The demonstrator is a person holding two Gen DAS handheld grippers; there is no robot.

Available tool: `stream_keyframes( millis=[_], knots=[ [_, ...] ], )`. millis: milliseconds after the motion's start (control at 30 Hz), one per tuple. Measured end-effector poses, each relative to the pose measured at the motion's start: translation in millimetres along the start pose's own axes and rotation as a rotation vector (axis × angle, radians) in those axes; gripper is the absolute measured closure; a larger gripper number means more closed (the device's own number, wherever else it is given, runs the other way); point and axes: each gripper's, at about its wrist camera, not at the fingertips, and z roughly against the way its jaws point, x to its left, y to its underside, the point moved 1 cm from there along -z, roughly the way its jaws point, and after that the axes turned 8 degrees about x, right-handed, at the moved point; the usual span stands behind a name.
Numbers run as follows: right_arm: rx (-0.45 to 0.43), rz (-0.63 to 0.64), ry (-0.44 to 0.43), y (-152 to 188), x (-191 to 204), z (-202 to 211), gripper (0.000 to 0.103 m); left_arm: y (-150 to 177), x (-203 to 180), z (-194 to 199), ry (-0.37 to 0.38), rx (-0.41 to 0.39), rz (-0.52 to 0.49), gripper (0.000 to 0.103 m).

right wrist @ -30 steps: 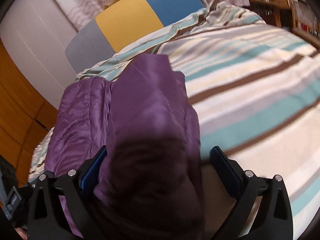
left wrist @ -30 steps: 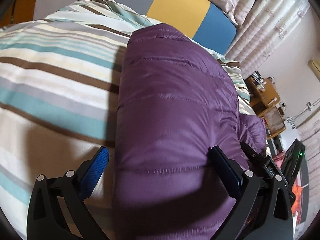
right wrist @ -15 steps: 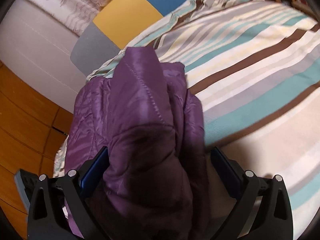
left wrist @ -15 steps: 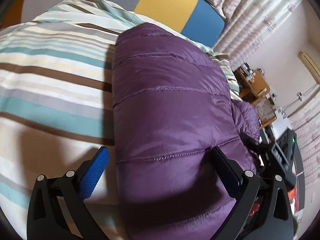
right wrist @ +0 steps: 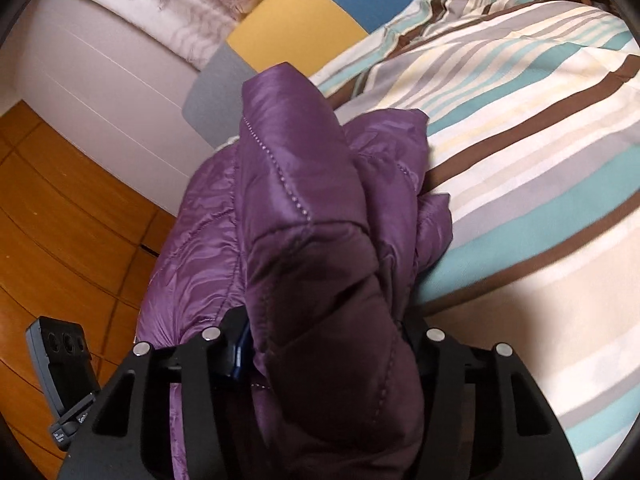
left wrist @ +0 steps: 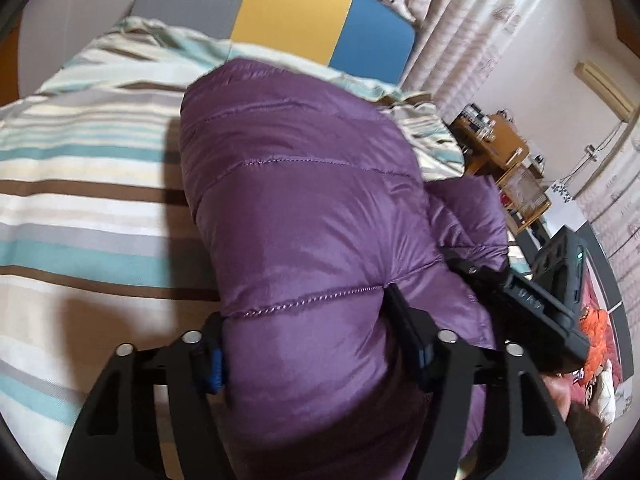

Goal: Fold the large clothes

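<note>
A purple quilted puffer jacket [left wrist: 304,200] lies on a striped bed cover [left wrist: 80,208]. My left gripper [left wrist: 312,340] is shut on a thick fold of the jacket's near edge, the padding bulging between its fingers. My right gripper [right wrist: 324,344] is shut on another bunched part of the same jacket [right wrist: 304,208], which rises up in a ridge in front of it. The right gripper's body [left wrist: 536,304] shows at the right of the left wrist view, beside the jacket.
A headboard with grey, yellow and blue panels [left wrist: 296,20] stands at the far end of the bed. Curtains [left wrist: 460,12] and a wooden shelf unit [left wrist: 504,160] are to the right. Wooden floor [right wrist: 60,220] lies beside the bed's left edge.
Both grippers have closed from wide open onto the jacket. The jacket's near edge is now pinched and lifted, bunching up more in the right wrist view.
</note>
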Motion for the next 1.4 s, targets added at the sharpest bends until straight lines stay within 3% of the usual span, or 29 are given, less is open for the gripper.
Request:
stream_keyframes(
  millis=[167, 433, 1000, 1133, 1200, 1400],
  knots=[
    [-0.015, 0.011, -0.051, 18.6, 15.0, 5.0, 0.049, 9.4, -8.2, 27.6, -0.045, -0.088, -0.092, 0.046],
    [0.015, 0.043, -0.085, 38.6, 45.9, -9.7, 0.049, 20.3, -0.6, 60.1, -0.084, -0.164, -0.126, 0.046],
    [0.16, 0.309, -0.062, 50.6, 165.3, -108.4, 0.049, 64.9, 106.8, 123.9, -0.211, -0.273, 0.091, 0.046],
    [0.181, 0.386, 0.02, 49.8, 184.7, -139.9, 0.035, 72.6, 134.4, 120.3, -0.26, -0.243, 0.182, 0.036],
    [0.172, 0.412, 0.076, 40.4, 191.3, -153.3, 0.028, 75.6, 141.9, 115.8, -0.295, -0.236, 0.214, 0.025],
    [0.126, 0.438, 0.167, 44.0, 187.3, -159.6, 0.021, 83.7, 138.6, 106.5, -0.39, -0.243, 0.164, 0.016]
  ],
)
